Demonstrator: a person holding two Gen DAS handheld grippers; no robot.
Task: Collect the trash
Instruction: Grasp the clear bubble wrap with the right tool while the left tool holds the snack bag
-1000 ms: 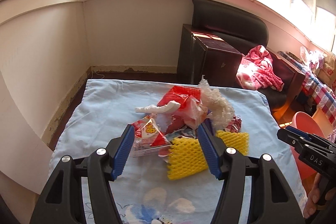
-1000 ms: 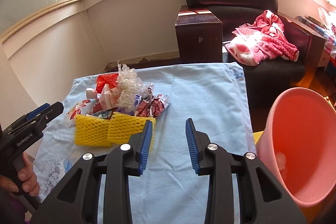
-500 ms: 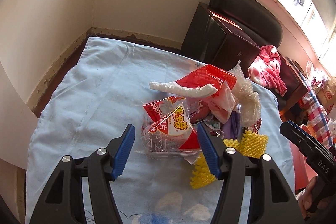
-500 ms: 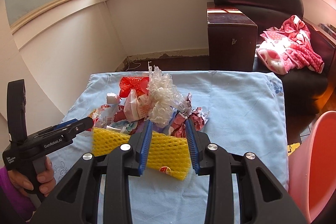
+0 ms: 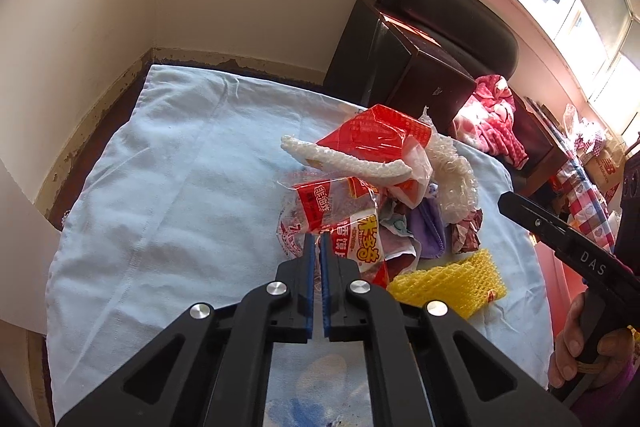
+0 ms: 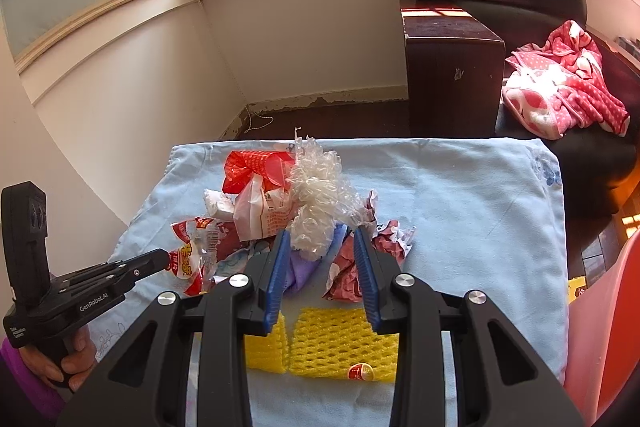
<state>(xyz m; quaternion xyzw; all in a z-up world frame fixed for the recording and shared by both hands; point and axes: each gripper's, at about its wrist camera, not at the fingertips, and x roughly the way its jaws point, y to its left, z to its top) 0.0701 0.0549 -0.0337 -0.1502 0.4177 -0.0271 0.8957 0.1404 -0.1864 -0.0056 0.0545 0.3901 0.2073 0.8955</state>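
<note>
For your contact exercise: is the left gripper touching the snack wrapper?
Touching. The left wrist view shows the left gripper with its fingers shut on the snack wrapper's clear edge.

Glossy, crinkled plastic snack wrapper; yellow foam netting with an open, rough mesh; crumpled clear film; soft matt pale-blue cloth lower left; dark polished wood cabinet; fleecy pink blanket at right.

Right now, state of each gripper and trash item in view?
left gripper: jaws just closed, shut on the clear snack wrapper
clear snack wrapper: pinched at its near edge
right gripper: jaws open, nothing gripped
yellow foam net: flat on the cloth, untouched
pink bin: at the right edge, contents unseen
</note>
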